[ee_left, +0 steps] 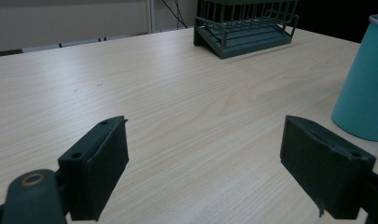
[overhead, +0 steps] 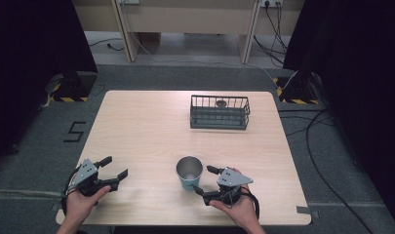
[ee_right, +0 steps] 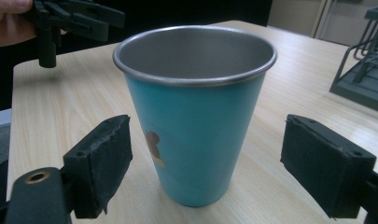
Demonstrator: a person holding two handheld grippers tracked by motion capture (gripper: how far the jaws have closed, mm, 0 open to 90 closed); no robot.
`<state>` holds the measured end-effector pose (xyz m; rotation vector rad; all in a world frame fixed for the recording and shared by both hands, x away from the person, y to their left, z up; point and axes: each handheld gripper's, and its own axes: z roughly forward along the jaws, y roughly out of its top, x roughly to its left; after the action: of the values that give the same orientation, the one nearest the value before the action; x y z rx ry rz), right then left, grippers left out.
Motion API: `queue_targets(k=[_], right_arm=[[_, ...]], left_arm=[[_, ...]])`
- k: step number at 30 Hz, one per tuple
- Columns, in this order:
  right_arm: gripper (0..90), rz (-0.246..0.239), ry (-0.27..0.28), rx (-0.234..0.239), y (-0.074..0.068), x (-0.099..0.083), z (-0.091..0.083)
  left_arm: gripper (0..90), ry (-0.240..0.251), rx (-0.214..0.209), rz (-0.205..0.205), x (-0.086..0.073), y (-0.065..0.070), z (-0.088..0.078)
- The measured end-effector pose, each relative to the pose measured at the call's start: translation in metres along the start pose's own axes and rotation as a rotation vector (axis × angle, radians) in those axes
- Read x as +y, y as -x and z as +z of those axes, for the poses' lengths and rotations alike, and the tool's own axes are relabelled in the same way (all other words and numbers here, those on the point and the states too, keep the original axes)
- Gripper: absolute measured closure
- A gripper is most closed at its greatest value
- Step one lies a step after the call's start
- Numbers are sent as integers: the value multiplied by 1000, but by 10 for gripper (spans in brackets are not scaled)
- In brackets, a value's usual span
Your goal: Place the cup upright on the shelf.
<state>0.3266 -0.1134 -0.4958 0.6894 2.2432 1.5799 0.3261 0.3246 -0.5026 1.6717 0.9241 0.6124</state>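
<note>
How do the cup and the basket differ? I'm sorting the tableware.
The cup is teal with solid walls and a steel inside; the basket is dark open wire. The cup stands near, before the right gripper; the basket sits farther back. Both rest upright on the table.

This looks like a lab or test room set up for recording. A plain wooden counter stands on grey carpet, flanked by black curtains, stands with yellow-black hazard tape, loose cables and a taped floor mark.
</note>
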Motion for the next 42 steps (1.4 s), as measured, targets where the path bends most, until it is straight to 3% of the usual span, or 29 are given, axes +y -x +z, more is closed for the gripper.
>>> queue_targets(k=[31, 42], right_arm=[[151, -11, -6, 54, 2, 6, 41], [167, -15, 8, 54, 2, 8, 43]], left_arm=[[148, -5, -12, 5, 0, 1, 2], [149, -7, -15, 8, 0, 2, 2]])
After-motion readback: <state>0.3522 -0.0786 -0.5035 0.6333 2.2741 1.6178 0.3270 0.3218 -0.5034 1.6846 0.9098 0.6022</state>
